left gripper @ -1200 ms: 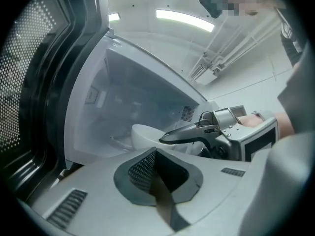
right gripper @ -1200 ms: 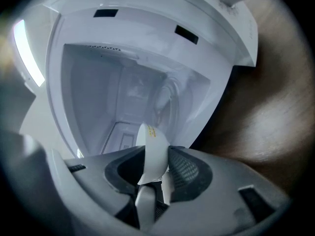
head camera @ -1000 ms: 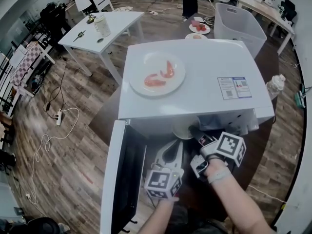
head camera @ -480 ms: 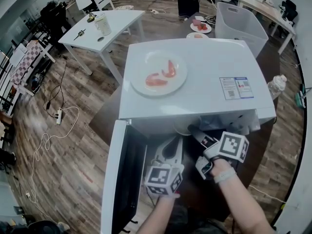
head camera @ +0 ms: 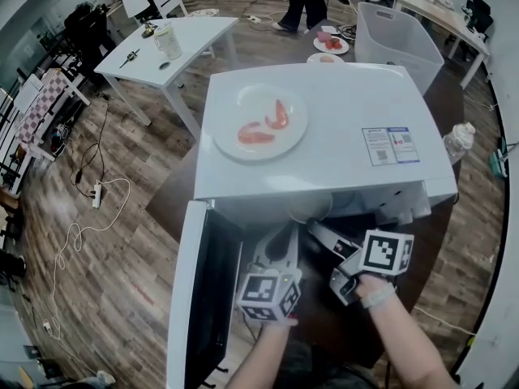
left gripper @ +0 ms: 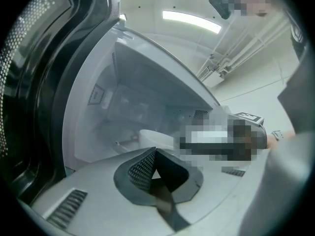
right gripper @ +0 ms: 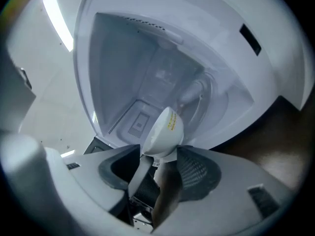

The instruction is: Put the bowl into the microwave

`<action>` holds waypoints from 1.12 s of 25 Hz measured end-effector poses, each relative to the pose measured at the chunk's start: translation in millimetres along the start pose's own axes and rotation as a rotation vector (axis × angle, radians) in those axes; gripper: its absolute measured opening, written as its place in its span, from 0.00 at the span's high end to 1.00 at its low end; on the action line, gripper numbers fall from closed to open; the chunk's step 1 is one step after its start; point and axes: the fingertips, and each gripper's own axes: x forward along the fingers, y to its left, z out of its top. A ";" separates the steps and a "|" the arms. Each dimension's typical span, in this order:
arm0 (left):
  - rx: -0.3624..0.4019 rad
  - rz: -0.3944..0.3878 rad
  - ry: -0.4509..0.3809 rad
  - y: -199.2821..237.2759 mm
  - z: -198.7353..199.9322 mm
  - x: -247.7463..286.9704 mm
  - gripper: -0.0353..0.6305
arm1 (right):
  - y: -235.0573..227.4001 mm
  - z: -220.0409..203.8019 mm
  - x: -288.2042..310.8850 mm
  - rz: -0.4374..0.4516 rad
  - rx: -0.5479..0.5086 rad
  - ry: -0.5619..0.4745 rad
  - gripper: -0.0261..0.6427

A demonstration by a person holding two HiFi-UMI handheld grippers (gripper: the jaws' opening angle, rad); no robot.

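Microwave floor (left gripper: pixel 110 134) bears white bowl (left gripper: pixel 153 138)

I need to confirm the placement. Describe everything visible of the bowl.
The bowl is small, white and glossy, ceramic-looking, with a low foot and a yellow sticker on its side. It sits just inside the open microwave, near the front. Its foot lies between the right gripper's jaws, which have just been opening; contact cannot be told.

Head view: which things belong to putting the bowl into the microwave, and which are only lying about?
Job: small white bowl; white box-shaped microwave, door open.
Lying about: round white plate with red food; pale plastic tub; clear plastic bottle.
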 end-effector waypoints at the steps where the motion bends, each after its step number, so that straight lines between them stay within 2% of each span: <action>1: 0.000 0.001 -0.001 0.6 0.4 0.6 0.94 | 0.4 -1.3 -0.4 -0.004 -0.038 0.012 0.61; 4: -0.003 -0.002 0.002 0.6 -0.1 2.2 0.94 | -4.6 -4.9 -3.0 -0.049 -0.159 0.042 0.61; 6: -0.006 -0.006 0.006 -0.7 -1.5 2.6 0.94 | -7.6 -7.2 -4.8 -0.070 -0.224 0.060 0.67; 9: 0.001 -0.009 0.006 -0.2 -0.2 4.6 0.94 | -6.4 -7.0 -3.7 -0.072 -0.268 0.062 0.69; 11: 0.005 -0.009 0.006 1.0 1.3 6.2 0.94 | -6.0 -6.1 -2.3 -0.075 -0.283 0.058 0.74; 20: -0.005 -0.007 0.012 5.7 3.4 11.7 0.94 | -11.8 -4.8 2.8 -0.095 -0.284 0.037 0.86; 23: 0.006 -0.017 0.017 2.4 4.3 13.9 0.94 | -9.0 -0.1 4.4 -0.098 -0.289 0.020 0.95; 28: 0.001 -0.019 0.020 1.7 3.5 16.2 0.94 | -11.3 3.2 6.3 -0.100 -0.278 0.010 0.95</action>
